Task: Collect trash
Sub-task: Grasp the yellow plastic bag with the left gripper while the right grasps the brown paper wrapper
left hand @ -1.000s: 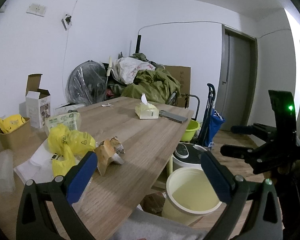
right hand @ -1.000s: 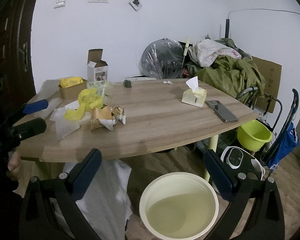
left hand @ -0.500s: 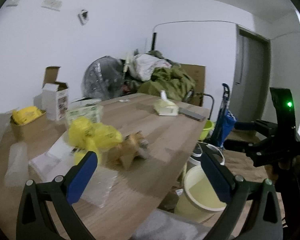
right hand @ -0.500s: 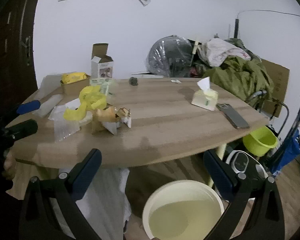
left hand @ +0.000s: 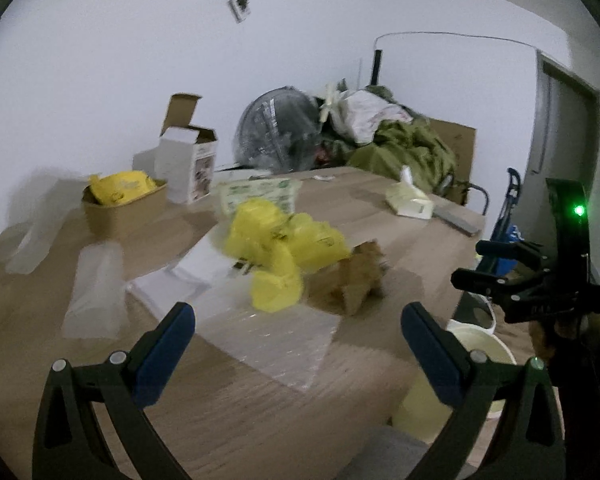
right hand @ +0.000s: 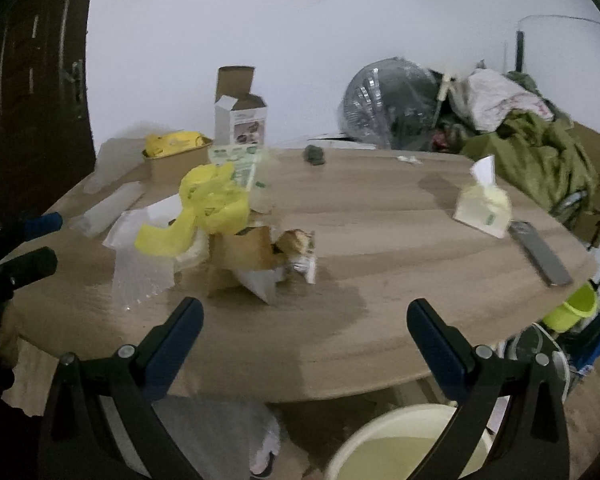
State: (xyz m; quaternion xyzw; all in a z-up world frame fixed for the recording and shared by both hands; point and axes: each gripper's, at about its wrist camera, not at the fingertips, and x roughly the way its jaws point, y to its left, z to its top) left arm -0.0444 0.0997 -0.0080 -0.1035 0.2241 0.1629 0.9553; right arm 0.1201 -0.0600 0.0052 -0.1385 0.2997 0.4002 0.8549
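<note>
On the table: a wooden table (right hand: pixel 400 248) carries the whole mess, and both grippers hover at its near edge.
Left gripper (left hand: pixel 298 330): jaws spread wide, blue pads apart, nothing between them, above the near left part of the table.
Right gripper (right hand: pixel 305 326): wide open too and empty, over the near edge; in the left wrist view it shows at far right with a green light on.
Trash pile: crumpled yellow plastic bags (right hand: pixel 210 200) lie on top, touching a torn brown paper wrapper (right hand: pixel 252 252) just to their right.
Under the pile: a clear bubble-wrap sheet (left hand: pixel 276 336) and white paper, spreading toward the near edge.
Bin: a pale yellow bucket (right hand: pixel 400 444) stands on the floor below the near edge, right of the pile.
Far left: a cardboard tray holding a yellow packet (right hand: pixel 176 142), with an open white carton (right hand: pixel 240 120) behind it.
Right side: a tissue pack (right hand: pixel 482 208) and, beside it, a phone (right hand: pixel 540 252), well apart from the trash.
Picture quality: the left wrist view is motion-blurred, so fine detail is lost.
</note>
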